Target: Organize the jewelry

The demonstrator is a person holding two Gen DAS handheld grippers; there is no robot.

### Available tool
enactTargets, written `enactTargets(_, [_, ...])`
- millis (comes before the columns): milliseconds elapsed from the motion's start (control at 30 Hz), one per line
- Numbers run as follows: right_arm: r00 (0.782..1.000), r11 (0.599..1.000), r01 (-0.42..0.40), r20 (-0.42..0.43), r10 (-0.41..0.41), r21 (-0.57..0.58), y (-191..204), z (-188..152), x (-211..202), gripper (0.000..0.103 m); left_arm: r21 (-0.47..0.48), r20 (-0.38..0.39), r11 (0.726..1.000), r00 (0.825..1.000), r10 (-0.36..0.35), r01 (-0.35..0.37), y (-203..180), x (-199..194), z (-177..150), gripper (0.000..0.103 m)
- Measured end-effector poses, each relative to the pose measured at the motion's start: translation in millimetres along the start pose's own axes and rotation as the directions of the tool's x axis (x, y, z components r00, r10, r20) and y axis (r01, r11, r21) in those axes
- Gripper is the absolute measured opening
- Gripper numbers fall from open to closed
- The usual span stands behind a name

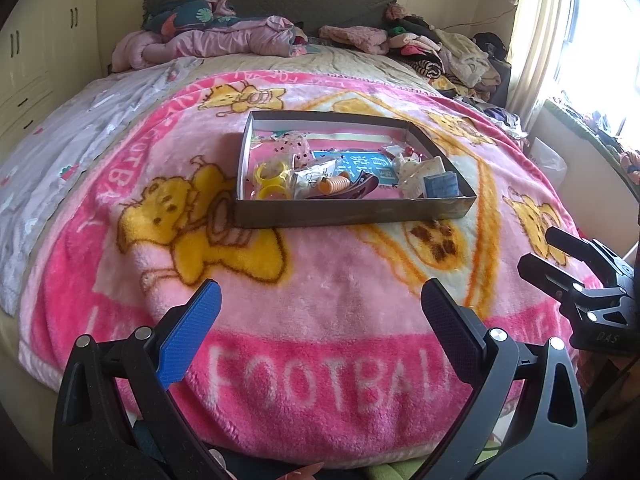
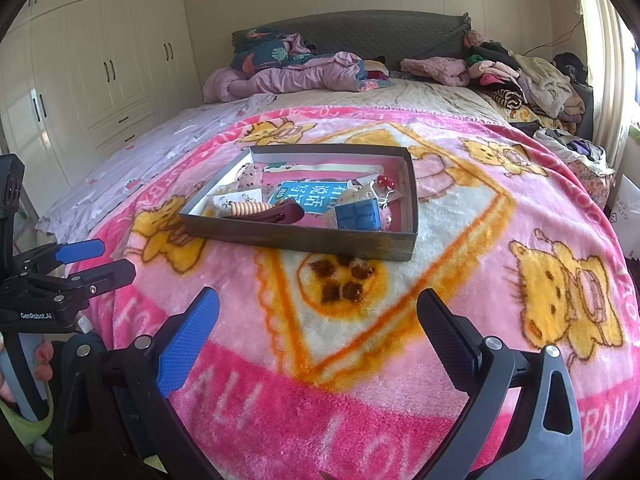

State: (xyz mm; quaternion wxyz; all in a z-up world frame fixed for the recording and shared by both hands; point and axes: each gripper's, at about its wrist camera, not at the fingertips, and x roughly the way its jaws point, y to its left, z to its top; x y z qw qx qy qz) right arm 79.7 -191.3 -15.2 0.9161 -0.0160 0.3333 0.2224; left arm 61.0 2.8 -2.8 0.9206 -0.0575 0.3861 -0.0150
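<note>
A shallow grey cardboard box lies on the pink bear blanket in the middle of the bed. Inside it are yellow rings, an orange spiral hair tie, a dark red hair clip, a blue square block, a blue card and small packets. My left gripper hangs open over the blanket's near edge, well short of the box. My right gripper is open too, nothing between its fingers. Each gripper shows at the other view's side.
The pink blanket covers the near half of the bed. Piles of bedding and clothes lie at the headboard end. White wardrobes stand on the left; a curtained window is on the right.
</note>
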Motion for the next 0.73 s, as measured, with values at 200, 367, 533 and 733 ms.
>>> enactTargets(200, [1.0,1.0,0.0,-0.006,0.0,-0.001,-3.7,0.1,3.7,0.096,-0.008,0.002,1.0,1.0,0.008,-0.008,2.3,0.3,-2.0,0.092])
enactTargets(367, [1.0,1.0,0.016,-0.006,-0.016,0.005,-8.9,1.6,5.0,0.096,-0.021,-0.005,0.998,0.998,0.06,-0.06,7.2,3.0,-1.2,0.092])
enactTargets(533, [0.998,0.998,0.056,0.007,-0.056,0.031,-27.6,8.7,7.3,0.096,-0.081,-0.006,0.991,0.994,0.106,-0.106,31.4,9.6,3.1,0.092])
enactTargets(733, [0.988,0.984,0.152,0.009,-0.154,0.096,-72.4,14.4,19.1,0.096,-0.235,-0.037,0.942,0.971,0.237,-0.239,112.9,49.5,41.4,0.092])
